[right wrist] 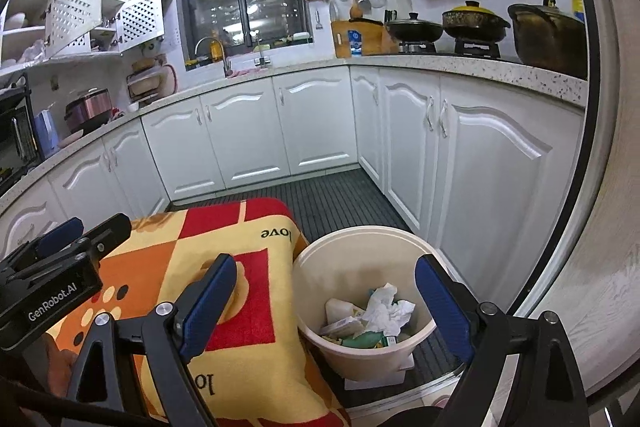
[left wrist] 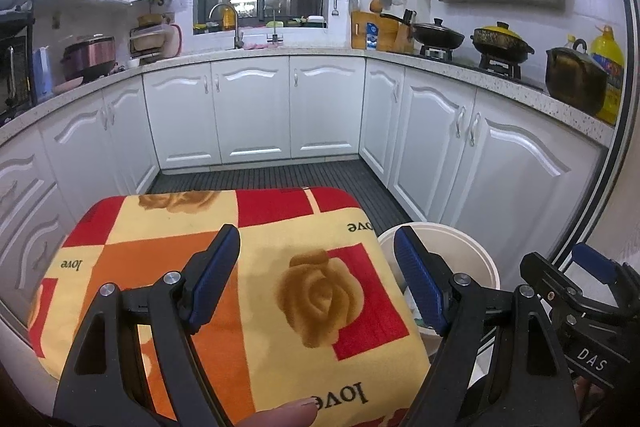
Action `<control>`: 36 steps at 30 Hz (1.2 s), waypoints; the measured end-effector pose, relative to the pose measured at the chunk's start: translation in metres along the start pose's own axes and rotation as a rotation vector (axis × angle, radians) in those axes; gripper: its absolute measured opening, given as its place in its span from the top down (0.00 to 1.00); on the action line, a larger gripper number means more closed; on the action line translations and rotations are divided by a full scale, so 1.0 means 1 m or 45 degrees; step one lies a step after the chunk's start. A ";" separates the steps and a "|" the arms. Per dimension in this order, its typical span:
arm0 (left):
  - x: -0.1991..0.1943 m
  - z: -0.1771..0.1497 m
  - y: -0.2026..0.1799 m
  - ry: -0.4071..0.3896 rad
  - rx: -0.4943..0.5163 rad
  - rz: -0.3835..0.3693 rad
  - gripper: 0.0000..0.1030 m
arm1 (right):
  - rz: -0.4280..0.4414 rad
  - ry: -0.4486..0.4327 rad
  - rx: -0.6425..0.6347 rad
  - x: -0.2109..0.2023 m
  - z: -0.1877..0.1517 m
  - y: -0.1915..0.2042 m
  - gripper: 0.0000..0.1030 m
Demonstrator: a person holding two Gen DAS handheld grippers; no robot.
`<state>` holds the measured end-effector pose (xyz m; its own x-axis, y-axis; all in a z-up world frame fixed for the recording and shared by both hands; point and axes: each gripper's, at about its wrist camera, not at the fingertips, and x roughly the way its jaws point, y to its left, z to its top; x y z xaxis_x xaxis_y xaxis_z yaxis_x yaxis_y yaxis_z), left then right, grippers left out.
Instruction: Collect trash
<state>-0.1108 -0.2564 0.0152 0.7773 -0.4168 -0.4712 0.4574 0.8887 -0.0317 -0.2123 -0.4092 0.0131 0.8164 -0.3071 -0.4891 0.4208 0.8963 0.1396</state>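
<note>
A cream bin (right wrist: 360, 233) stands on the floor right of a low table under a red, orange and yellow rose cloth (right wrist: 160, 259). Inside the bin lie a crumpled white tissue (right wrist: 386, 307) and several wrappers and cartons. My right gripper (right wrist: 326, 267) is open above the bin's near left side, with nothing between its blue pads. My left gripper (left wrist: 316, 243) is open over the cloth (left wrist: 168, 255) and holds nothing. In the left wrist view the bin (left wrist: 440, 227) shows past the right finger, and the right gripper (left wrist: 560, 267) is at the far right.
White lower cabinets (left wrist: 256, 111) ring a dark slatted floor (right wrist: 340, 199). Pots on burners (left wrist: 500, 43) and a yellow oil bottle (left wrist: 608, 67) sit on the right counter. A fingertip (left wrist: 280, 415) shows at the bottom edge. A door frame (right wrist: 600, 227) runs close on the right.
</note>
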 end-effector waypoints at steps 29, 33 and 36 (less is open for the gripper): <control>-0.014 0.002 0.000 -0.065 -0.007 0.023 0.23 | -0.017 -0.077 -0.010 -0.011 0.011 0.007 0.13; -0.014 0.003 -0.001 -0.073 0.009 0.027 0.23 | -0.021 -0.081 -0.016 -0.011 0.012 0.007 0.13; -0.013 0.003 -0.001 -0.069 0.010 0.021 0.23 | -0.022 -0.077 -0.022 -0.009 0.014 0.008 0.13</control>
<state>-0.1203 -0.2528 0.0237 0.8070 -0.4123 -0.4228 0.4476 0.8941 -0.0176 -0.2105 -0.4035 0.0307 0.8315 -0.3410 -0.4385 0.4288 0.8959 0.1164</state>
